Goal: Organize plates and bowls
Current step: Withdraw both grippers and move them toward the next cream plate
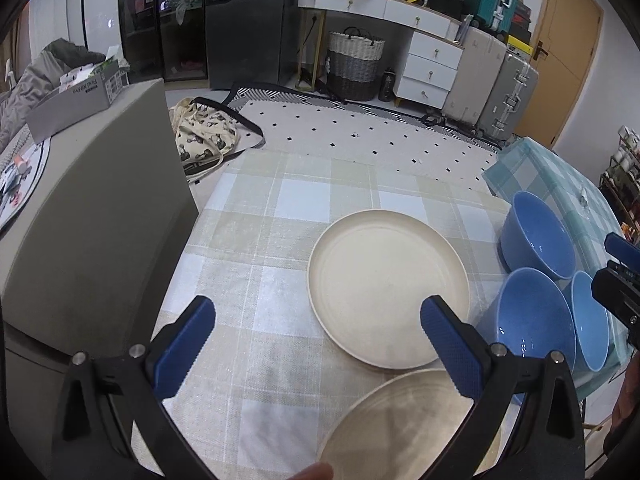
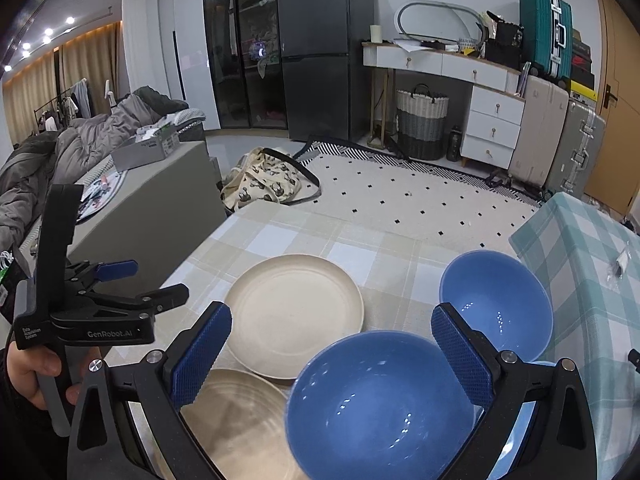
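dim indoor light, sharp, fisheye-warped edges

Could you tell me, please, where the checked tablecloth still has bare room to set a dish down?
The widest free patch lies left of the two round cream plates, up to the grey cabinet. A bare strip also runs beyond the far plate to the table edge. The right side is crowded: three blue bowls sit clustered close beside the plates.

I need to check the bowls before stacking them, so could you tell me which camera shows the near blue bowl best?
The right wrist view: the near blue bowl sits large and central between the open fingers, its inside showing. The left wrist view catches it only near the right edge, strongly distorted.
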`<state>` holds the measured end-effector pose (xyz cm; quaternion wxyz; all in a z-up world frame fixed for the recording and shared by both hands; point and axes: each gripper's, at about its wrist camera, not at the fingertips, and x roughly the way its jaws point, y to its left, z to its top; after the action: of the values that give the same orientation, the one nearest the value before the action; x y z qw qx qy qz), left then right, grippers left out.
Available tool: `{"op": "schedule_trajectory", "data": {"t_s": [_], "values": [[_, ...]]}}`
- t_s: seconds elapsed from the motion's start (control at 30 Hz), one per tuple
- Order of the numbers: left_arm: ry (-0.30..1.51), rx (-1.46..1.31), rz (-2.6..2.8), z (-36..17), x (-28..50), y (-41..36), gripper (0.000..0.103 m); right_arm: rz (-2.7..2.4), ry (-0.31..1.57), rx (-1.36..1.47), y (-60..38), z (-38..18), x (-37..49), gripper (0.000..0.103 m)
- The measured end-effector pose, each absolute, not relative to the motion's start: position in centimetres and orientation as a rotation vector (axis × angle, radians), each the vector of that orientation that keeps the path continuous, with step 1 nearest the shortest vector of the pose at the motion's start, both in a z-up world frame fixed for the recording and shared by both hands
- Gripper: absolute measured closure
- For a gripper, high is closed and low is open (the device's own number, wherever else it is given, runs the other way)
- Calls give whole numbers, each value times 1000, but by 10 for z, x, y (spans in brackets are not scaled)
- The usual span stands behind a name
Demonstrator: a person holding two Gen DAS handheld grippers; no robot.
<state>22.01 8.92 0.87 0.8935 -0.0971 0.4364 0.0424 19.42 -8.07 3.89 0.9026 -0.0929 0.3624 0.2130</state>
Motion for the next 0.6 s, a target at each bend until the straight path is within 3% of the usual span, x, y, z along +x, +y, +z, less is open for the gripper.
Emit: {"op": "schedule_trajectory", "data": {"t_s": [0.6], "values": [[997,-256,114,-30,259,98,3,429,901,-246,-64,9,285,1]]}}
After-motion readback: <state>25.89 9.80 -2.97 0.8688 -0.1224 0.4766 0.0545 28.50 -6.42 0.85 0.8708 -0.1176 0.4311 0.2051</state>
